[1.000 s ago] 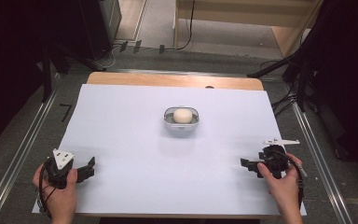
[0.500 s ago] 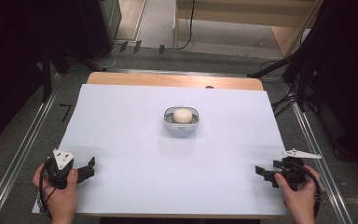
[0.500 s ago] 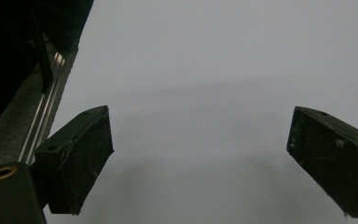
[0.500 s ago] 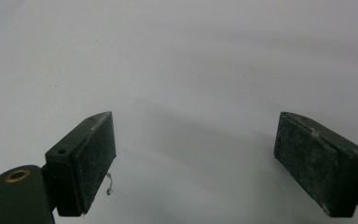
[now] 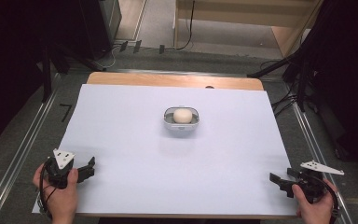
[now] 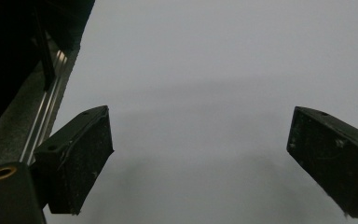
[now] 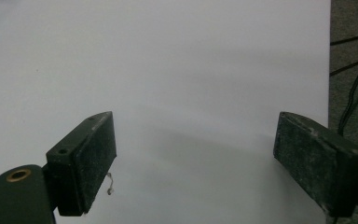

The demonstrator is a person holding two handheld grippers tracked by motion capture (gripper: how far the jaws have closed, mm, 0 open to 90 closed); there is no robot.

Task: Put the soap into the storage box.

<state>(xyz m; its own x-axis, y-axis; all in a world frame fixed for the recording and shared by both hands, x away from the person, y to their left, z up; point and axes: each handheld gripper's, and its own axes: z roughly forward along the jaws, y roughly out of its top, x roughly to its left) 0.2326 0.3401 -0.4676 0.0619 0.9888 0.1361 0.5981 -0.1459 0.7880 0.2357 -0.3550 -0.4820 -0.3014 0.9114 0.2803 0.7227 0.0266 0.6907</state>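
Your left gripper [image 5: 89, 168] sits at the near left corner of the white table [image 5: 130, 121], held low in your left hand [image 5: 58, 193], and its jaws stand wide apart with nothing between them. The left gripper view confirms this: bare white surface lies between the two black pads [image 6: 81, 161], with the table's metal edge rail [image 6: 46, 119] just outside one of them.

Your right gripper [image 5: 277, 182] sits at the near right corner, gripped by your right hand [image 5: 314, 205], and its jaws are likewise spread and hold nothing. In the right gripper view, only plain table surface shows between the pads [image 7: 91, 156], with the grey floor and cables [image 7: 354, 88] beyond the table's edge.

The bowl [image 5: 181, 122] stands well ahead of both grippers, about midway between them, toward the table's centre. A pale round ball [image 5: 182, 115], possibly dough or a bun, rests inside it. The pictures do not settle what it is. Neither gripper touches the bowl or its contents; both are well apart from it.

Assessment: no contact with the bowl is established at this moment. Both grippers are parked at the near edge, open and empty. Whether the ball was placed there by you or awaits removal cannot be judged from these views. Any handling of the bowl or ball remains to be done from here, and would require you to reach forward and inward with either gripper.
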